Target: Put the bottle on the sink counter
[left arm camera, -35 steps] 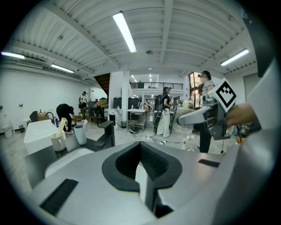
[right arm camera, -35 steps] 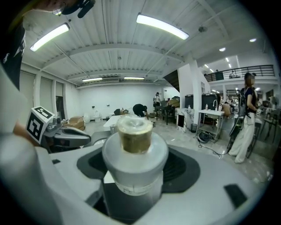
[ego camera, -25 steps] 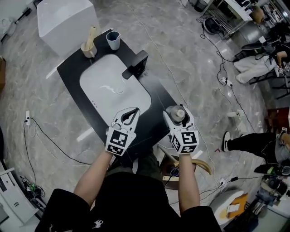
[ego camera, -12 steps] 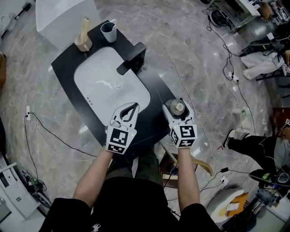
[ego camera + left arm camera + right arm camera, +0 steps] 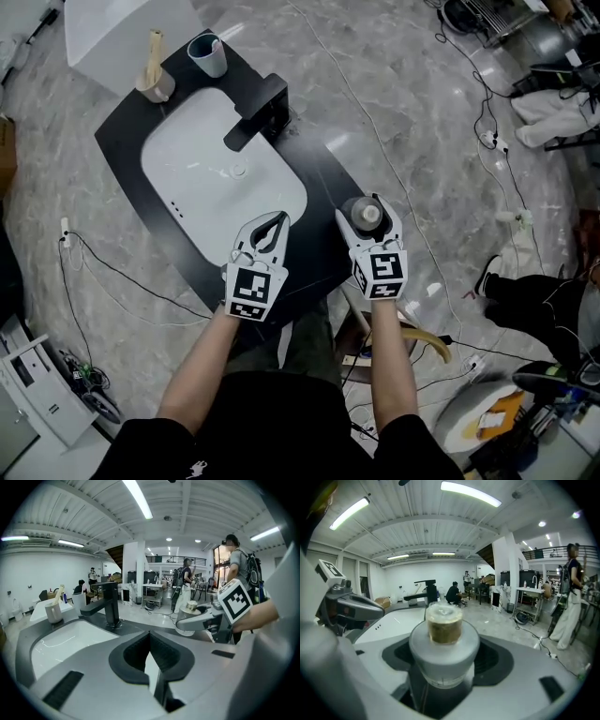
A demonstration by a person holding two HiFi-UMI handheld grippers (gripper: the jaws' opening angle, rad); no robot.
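Your right gripper (image 5: 367, 205) is clamped on the bottle (image 5: 364, 215), with one jaw on each flank. The bottle has a squat, rounded, pale grey body that narrows to a short clear stopper with a tan core. It stands upright over the near right corner of the black sink counter (image 5: 323, 173), at about 4 o'clock from the white basin (image 5: 211, 183). Its lower half is buried between the pads, so you cannot tell whether its base touches the counter. Your left gripper (image 5: 273, 221) sits at 9 o'clock from the bottle, over the basin's near end, its jaw tips pressed together with nothing between them. Your bare forearms (image 5: 392, 361) reach from 6 o'clock towards 12, side by side, with the grippers tipped somewhat downward. Farther off, the black faucet (image 5: 253, 111) stands at the basin's 1 o'clock edge, and a cup (image 5: 207, 54) stands at the counter's far end.
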